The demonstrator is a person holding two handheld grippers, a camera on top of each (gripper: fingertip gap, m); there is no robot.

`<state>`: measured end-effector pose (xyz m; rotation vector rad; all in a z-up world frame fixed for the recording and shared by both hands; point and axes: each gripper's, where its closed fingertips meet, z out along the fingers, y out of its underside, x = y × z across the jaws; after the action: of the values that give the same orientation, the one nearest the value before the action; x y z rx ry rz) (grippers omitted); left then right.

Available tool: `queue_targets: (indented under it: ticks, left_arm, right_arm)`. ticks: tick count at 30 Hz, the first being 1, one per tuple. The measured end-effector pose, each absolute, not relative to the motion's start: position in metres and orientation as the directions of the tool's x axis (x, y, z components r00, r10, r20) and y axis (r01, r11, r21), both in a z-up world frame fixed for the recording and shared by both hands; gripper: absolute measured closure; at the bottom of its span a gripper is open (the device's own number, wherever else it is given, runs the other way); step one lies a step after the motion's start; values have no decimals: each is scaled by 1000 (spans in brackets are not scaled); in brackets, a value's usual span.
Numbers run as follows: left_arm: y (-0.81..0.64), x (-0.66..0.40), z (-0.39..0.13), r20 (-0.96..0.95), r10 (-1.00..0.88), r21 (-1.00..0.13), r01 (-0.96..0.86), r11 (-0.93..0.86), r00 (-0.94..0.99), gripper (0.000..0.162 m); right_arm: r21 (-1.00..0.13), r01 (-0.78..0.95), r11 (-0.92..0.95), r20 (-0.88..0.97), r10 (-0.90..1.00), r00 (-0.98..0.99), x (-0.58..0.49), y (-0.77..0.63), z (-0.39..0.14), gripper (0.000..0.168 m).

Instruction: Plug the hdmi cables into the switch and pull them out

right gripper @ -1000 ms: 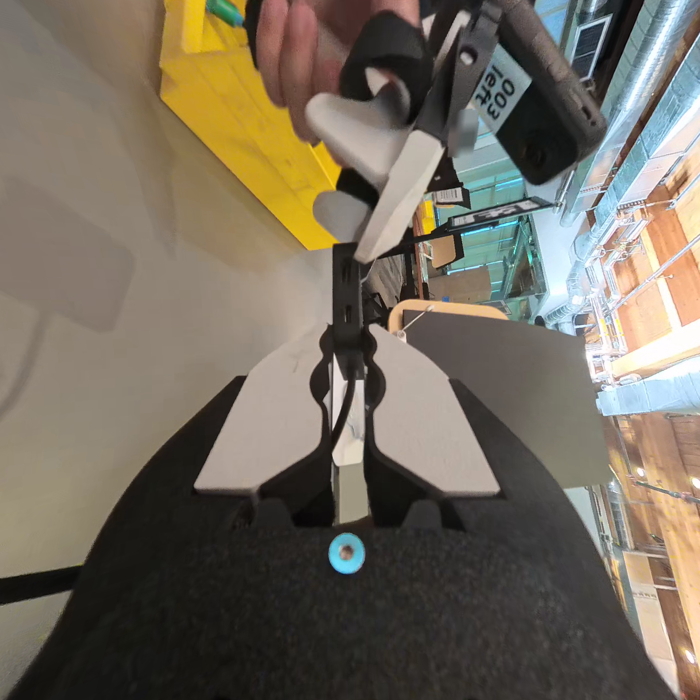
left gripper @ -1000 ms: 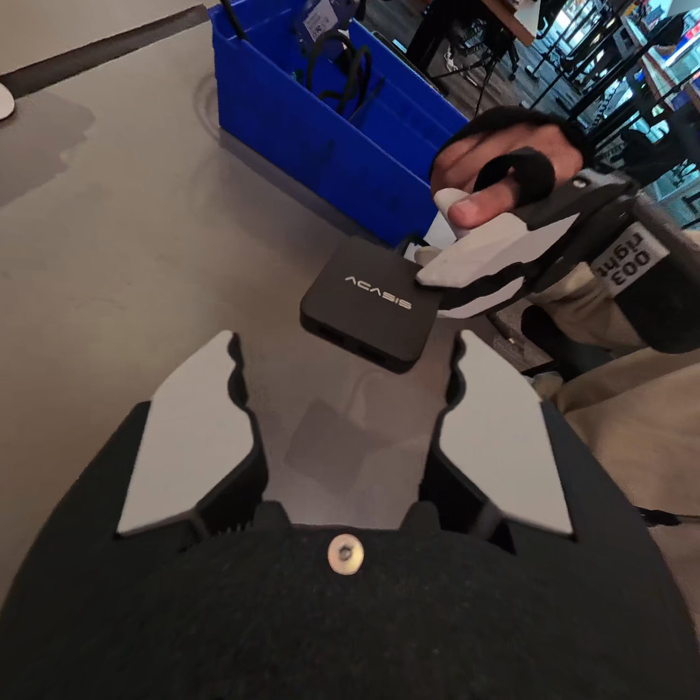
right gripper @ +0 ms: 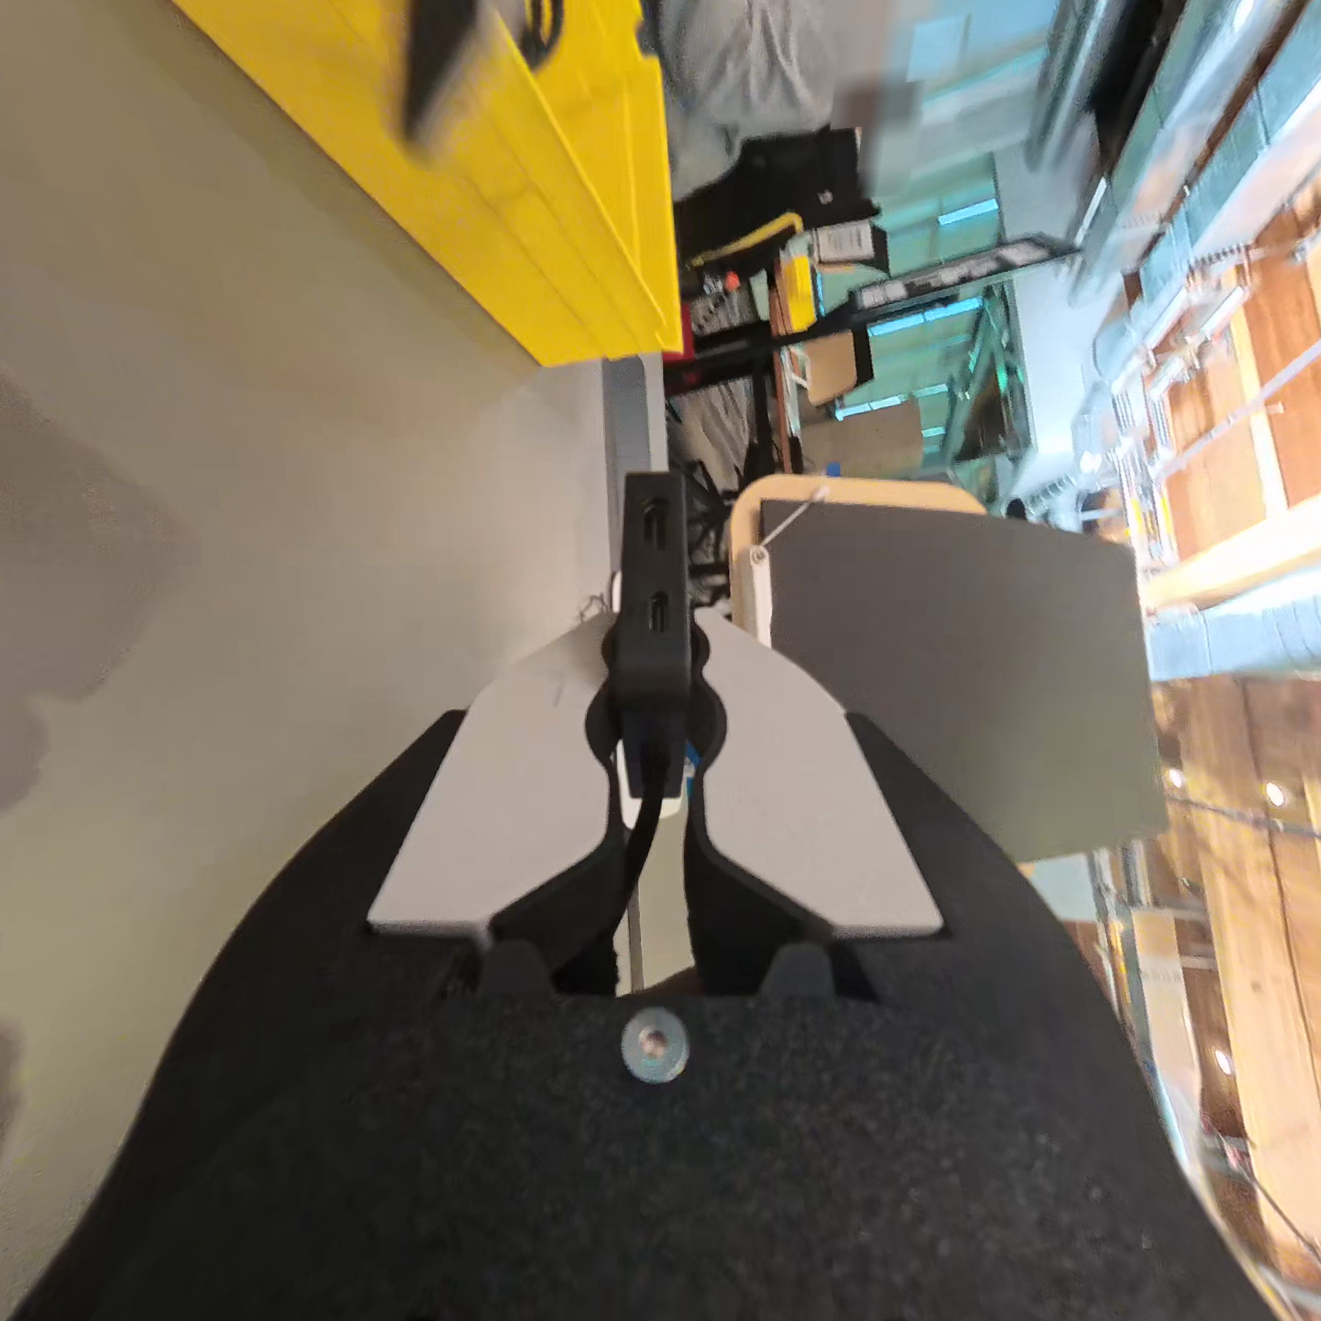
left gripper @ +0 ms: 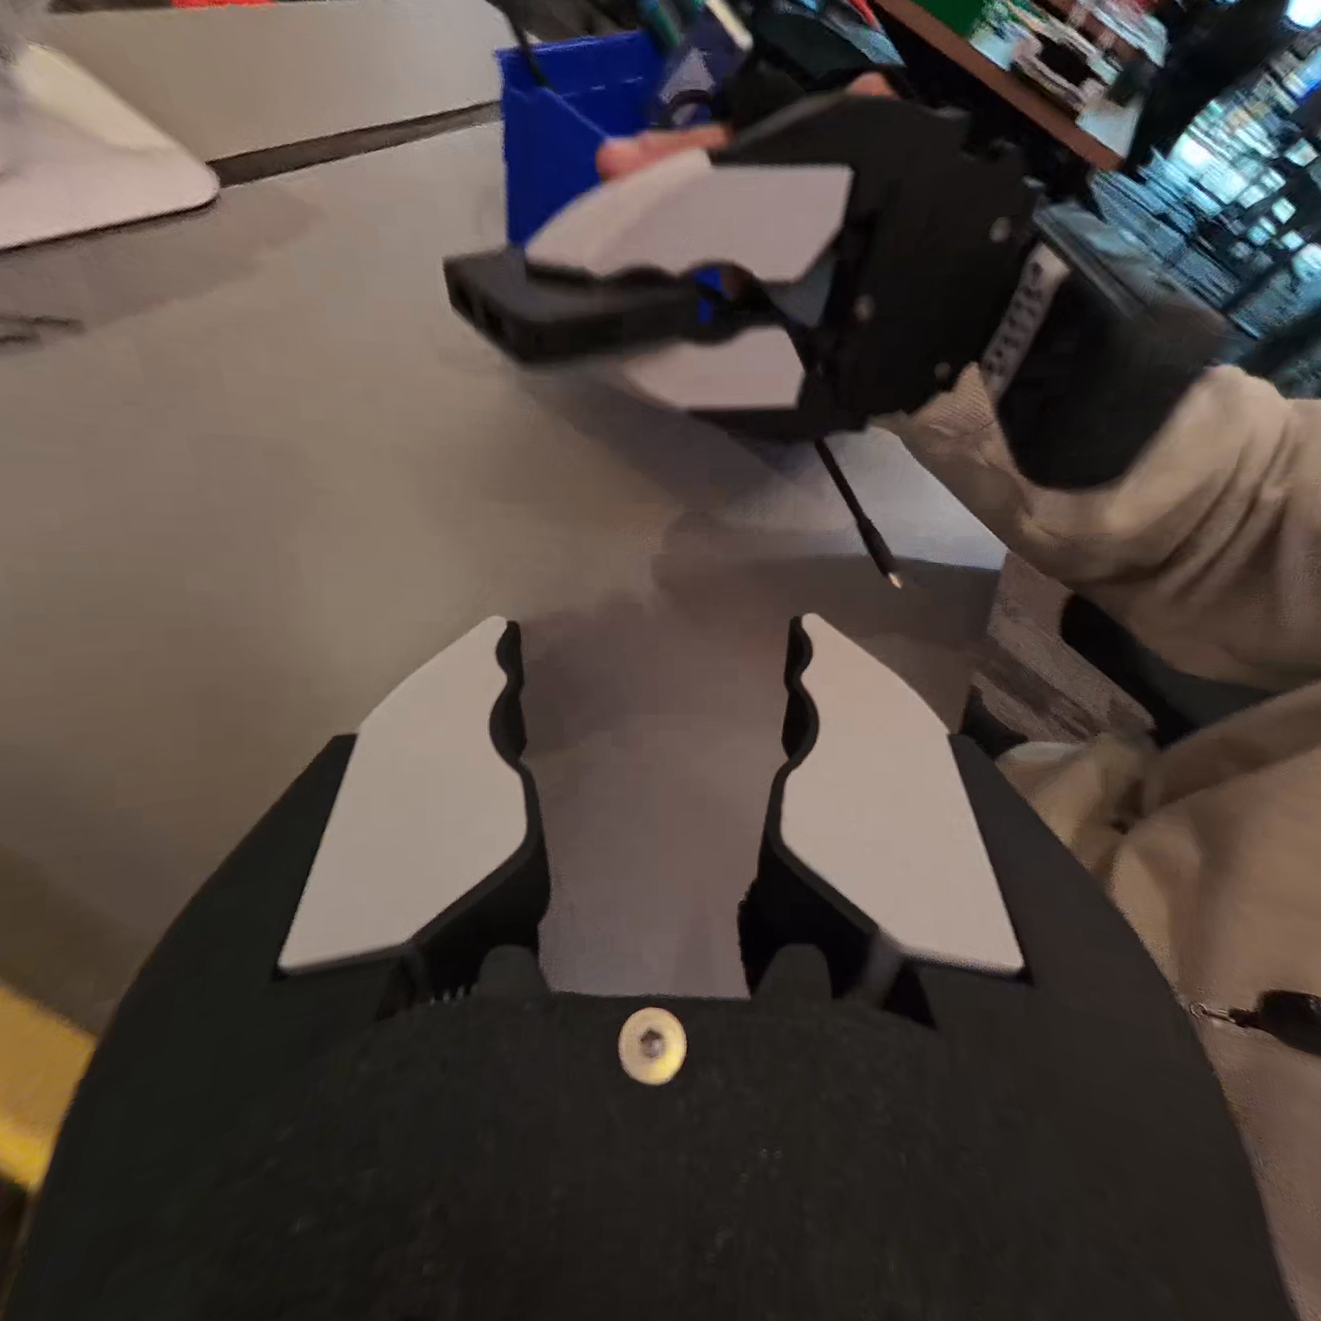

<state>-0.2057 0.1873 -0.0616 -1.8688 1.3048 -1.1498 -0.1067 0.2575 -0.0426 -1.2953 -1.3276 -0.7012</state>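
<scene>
The black switch (left gripper: 500,300) is held in the air over the grey table (left gripper: 250,464) by my right gripper (left gripper: 579,307), which shows at the upper right of the left wrist view. In the right wrist view the right gripper (right gripper: 654,622) is shut on the switch (right gripper: 652,565), whose narrow edge with two open ports faces the camera. A thin black cable (right gripper: 640,843) runs from the switch back between the fingers; its loose plug end (left gripper: 868,532) hangs below the gripper. My left gripper (left gripper: 650,629) is open and empty, short of the switch.
A blue bin (left gripper: 565,93) with cables stands behind the switch. A yellow bin (right gripper: 543,179) lies across the table with a blurred dark object (right gripper: 443,64) over it. A white base (left gripper: 93,157) is at the far left. A chair (right gripper: 929,679) stands beyond the table edge. There is about 11 cm between the tips of the two grippers.
My left gripper has drawn back from the switch and no longer shows in the right wrist view. The right gripper still holds the switch, which now shows edge-on to the left camera.
</scene>
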Motion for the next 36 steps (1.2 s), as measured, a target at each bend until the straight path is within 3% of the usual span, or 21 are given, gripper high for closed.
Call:
queue_targets:
  ticks: [6, 8, 10, 12, 13, 15, 23, 30, 33, 36]
  left_arm:
    - [111, -278, -115, 361, -870, -861, -236, -449, 337, 98]
    - [100, -292, -112, 284, -882, -907, -194, -375, 375, 105]
    - [102, -303, -96, 173, -880, -949, -165, -270, 441, 100]
    - [109, -314, -91, 118, -854, -973, -113, -202, 508, 99]
    - [108, -318, -97, 95, -854, -970, -145, -195, 511, 99]
    - [111, -328, -115, 51, -830, -943, -247, -224, 555, 101]
    - [119, -343, -137, 79, -760, -891, -297, -344, 645, 100]
    - [178, -353, -116, 387, -643, -785, -131, -606, 661, 98]
    - [254, -371, -88, 356, -530, -766, -85, -637, 770, 106]
    - [319, -364, -76, 364, -441, -723, -50, -689, 820, 101]
  right_arm:
    - [-246, 960, 131, 967, 96, 235, -107, 297, -86, 154]
    - [-268, 949, 167, 963, 12, 270, -107, 303, -95, 154]
    - [-321, 926, 197, 943, -24, 332, -103, 304, -107, 155]
    - [-260, 942, 215, 957, -75, 281, -103, 303, -100, 155]
    - [-308, 918, 249, 942, -59, 331, -105, 300, -97, 155]
    - [-365, 906, 215, 928, 5, 373, -99, 303, -105, 155]
    - [-313, 909, 274, 947, 20, 320, -120, 296, -110, 155]
    - [-388, 887, 249, 920, 53, 388, -111, 299, -108, 154]
    - [-406, 883, 237, 914, 74, 400, -109, 302, -110, 154]
    - [-410, 882, 234, 912, 92, 399, -110, 303, -113, 155]
